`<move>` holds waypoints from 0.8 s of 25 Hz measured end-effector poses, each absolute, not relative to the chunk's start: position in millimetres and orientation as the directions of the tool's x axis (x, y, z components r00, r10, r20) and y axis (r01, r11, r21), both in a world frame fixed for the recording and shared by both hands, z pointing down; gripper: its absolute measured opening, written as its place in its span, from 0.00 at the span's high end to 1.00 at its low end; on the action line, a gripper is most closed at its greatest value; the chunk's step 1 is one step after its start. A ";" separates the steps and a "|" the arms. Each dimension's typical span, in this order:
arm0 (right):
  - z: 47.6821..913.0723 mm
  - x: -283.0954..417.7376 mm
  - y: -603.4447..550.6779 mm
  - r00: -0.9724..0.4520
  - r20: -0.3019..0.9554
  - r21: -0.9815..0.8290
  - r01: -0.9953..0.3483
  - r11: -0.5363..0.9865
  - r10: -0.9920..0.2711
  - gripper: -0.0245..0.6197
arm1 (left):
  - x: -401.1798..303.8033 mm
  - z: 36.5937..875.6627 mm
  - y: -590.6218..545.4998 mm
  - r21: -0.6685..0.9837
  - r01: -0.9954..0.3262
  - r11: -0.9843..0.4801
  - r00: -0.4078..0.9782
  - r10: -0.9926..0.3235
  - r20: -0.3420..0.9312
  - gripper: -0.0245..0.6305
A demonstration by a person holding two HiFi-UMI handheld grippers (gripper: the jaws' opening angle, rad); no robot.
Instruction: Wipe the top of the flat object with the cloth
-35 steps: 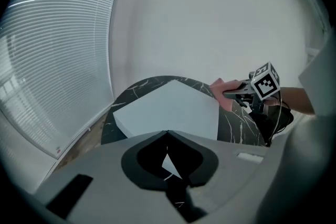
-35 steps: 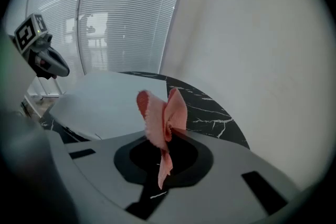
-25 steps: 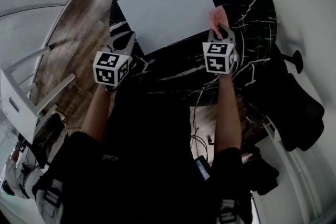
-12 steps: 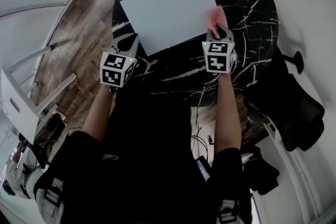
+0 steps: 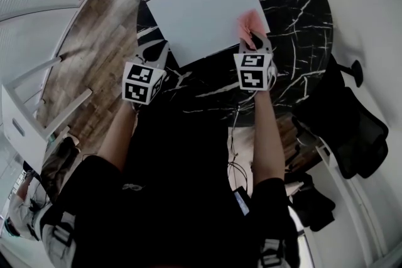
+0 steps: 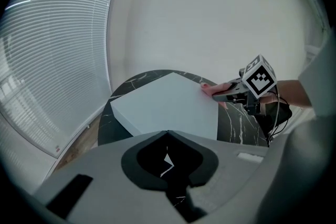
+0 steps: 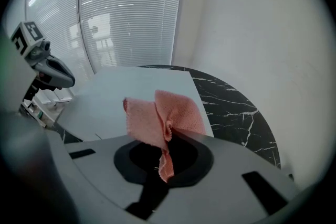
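The right gripper (image 5: 254, 41) has its jaws pinched on a small pink woven cloth (image 5: 251, 23). The cloth is gripped at one bunched end, so its loose part fans out in front of the jaws, I think in order to give a wide soft face for rubbing. This loose part is at the corner of the flat pale grey rectangular board (image 5: 201, 9) that points toward the right edge of the round black marble table (image 5: 295, 3). It seems to touch the top there, but I cannot tell this for sure.

The board lies turned at an angle and covers the middle of the table, reaching toward its far and left edges. The left gripper (image 5: 156, 50) has its jaws pressed together with nothing between them. It is at the left edge of the table, just beside the board's nearest corner, probably ready to steady the board.

The top of the board is bare, so nothing blocks a stroke across it. A black office chair (image 5: 352, 116) stands beyond the right edge, a white frame (image 5: 25, 110) stands on the wooden floor (image 5: 94, 28) beyond the left edge, and thin cables (image 5: 239, 166) hang below the near edge. All of them are well apart from the work.
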State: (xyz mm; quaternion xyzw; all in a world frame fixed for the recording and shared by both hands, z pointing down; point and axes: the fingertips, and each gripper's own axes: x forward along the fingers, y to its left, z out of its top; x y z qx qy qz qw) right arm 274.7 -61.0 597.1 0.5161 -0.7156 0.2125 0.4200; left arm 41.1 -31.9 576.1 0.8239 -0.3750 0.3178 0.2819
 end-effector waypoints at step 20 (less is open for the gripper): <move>600.5 215.2 -35.3 -0.183 0.826 0.076 -0.901 0.427 -0.534 0.95 | 28.9 576.5 -32.2 0.233 -0.762 -0.604 0.548 -0.409 0.729 0.96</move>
